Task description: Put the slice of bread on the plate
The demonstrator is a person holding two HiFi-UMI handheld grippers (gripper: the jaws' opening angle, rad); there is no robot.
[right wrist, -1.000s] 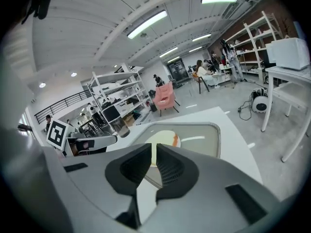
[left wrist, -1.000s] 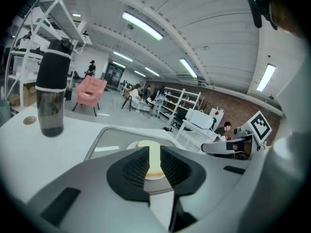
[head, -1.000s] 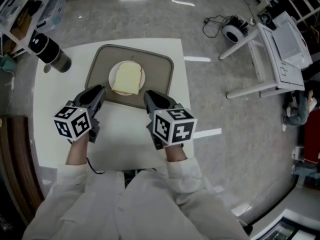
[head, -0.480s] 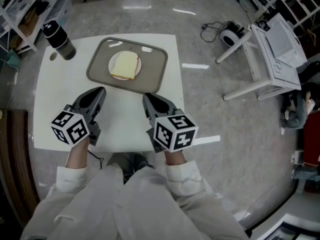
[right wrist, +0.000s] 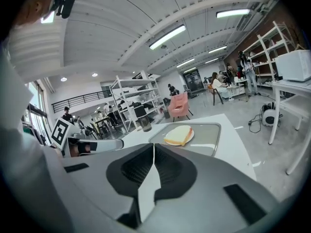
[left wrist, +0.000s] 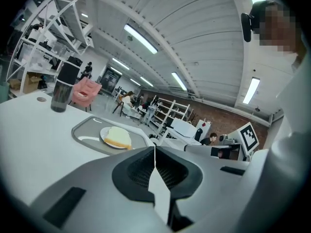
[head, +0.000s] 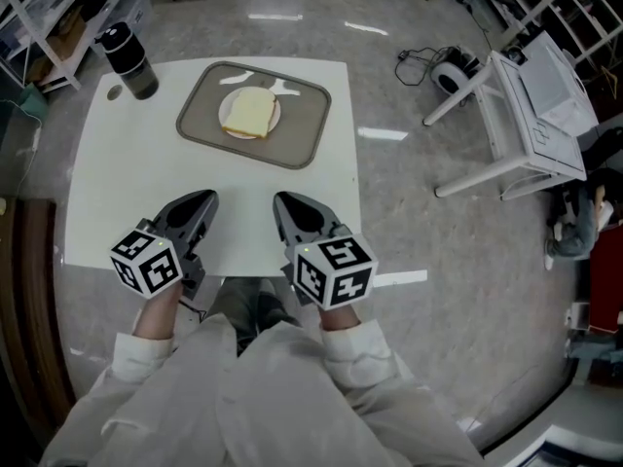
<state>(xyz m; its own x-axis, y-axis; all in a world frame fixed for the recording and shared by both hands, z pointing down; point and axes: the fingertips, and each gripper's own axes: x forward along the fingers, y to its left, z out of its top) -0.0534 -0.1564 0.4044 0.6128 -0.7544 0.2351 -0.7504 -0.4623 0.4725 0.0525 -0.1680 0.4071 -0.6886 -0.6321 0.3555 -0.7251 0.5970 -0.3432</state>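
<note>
– Well, where's the pale square slice of bread now?
– Lying on the small round white plate, which sits in the grey rounded plastic tray at the far side of the square white table
– And the grippers?
– The left gripper and the right gripper hover at the near edge, well apart from the tray, jaws pressed together on nothing
– Done, then?
– I'd say so; the next move only needs to keep clear of the plate
</note>
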